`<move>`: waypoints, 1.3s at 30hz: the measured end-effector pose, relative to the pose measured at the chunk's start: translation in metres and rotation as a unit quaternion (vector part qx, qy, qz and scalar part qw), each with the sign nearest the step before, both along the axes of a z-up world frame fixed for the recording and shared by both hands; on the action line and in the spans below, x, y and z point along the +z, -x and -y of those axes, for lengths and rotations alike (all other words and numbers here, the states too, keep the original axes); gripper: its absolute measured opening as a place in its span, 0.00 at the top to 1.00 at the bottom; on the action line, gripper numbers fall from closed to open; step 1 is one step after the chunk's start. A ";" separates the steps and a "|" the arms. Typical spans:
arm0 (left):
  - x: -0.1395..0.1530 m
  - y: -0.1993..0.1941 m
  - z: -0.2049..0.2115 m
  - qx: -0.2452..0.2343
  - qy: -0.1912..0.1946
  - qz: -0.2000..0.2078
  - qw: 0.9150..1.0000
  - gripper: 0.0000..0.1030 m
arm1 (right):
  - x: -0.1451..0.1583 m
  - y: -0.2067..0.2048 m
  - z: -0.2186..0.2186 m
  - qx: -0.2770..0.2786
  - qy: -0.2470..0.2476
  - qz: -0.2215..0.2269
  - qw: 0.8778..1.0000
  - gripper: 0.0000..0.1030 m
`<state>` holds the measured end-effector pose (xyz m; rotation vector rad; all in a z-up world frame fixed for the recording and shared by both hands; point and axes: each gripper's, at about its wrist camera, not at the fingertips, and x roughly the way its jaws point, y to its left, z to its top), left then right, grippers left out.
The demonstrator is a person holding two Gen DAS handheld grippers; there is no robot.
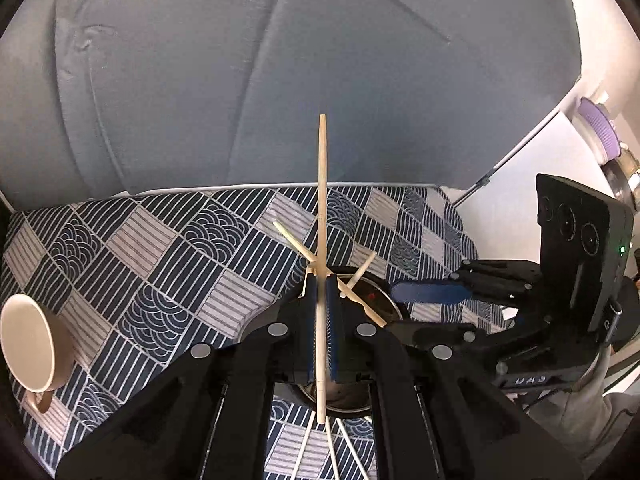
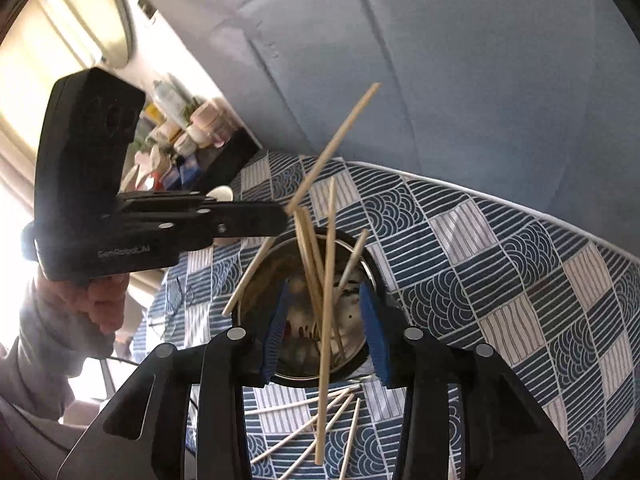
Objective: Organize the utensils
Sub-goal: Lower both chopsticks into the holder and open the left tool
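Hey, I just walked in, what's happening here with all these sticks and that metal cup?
A person is sorting chopsticks with two handheld grippers. The left gripper has its jaws shut on one chopstick, holding it over a metal holder that already has several chopsticks standing in it. The right gripper hangs open above the same holder. More loose chopsticks lie on the patterned tablecloth, and a beige cup sits off to the side.

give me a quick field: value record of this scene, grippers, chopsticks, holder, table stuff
left gripper: shut on one chopstick, held near its lower part
right gripper: open, holds nothing, jaws either side of the metal holder
metal holder: round, open-topped, several chopsticks leaning inside
loose chopsticks: lying on the cloth in front of the holder
tablecloth: blue and white patchwork pattern
cup: beige, lying on its side at far left
backdrop: grey sofa
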<state>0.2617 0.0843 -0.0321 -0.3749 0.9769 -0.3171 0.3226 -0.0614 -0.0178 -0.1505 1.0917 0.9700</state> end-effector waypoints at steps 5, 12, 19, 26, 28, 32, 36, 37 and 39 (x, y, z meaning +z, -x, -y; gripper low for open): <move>-0.005 -0.002 -0.004 0.006 0.019 0.009 1.000 0.95 | -0.011 0.006 -0.014 0.018 0.056 0.007 0.998 0.78; -0.006 -0.004 -0.004 0.007 0.028 0.016 0.999 0.95 | -0.028 0.002 -0.015 0.005 0.061 -0.020 0.998 0.96; -0.003 0.001 -0.011 0.011 0.053 0.026 0.998 0.95 | -0.006 -0.006 0.010 -0.044 -0.029 -0.035 0.998 0.96; 0.013 0.006 -0.012 0.019 0.065 0.095 0.993 0.95 | 0.012 -0.005 0.009 -0.066 -0.132 0.022 0.989 0.96; 0.010 0.010 -0.008 0.014 0.062 0.103 0.993 0.95 | 0.009 -0.004 0.007 -0.075 -0.162 0.025 0.984 0.96; 0.000 0.025 -0.006 0.017 0.064 0.136 0.989 0.95 | -0.005 -0.001 0.006 -0.093 -0.203 0.038 0.974 0.96; -0.007 0.036 -0.003 0.013 0.037 0.163 0.986 0.95 | -0.020 0.007 0.009 -0.111 -0.232 0.052 0.965 0.96; -0.009 0.039 -0.002 0.012 0.030 0.169 0.985 0.95 | -0.023 0.011 0.011 -0.117 -0.237 0.061 0.963 0.96; -0.010 0.043 -0.001 0.013 0.016 0.179 0.984 0.95 | -0.028 0.016 0.016 -0.127 -0.243 0.076 0.959 0.95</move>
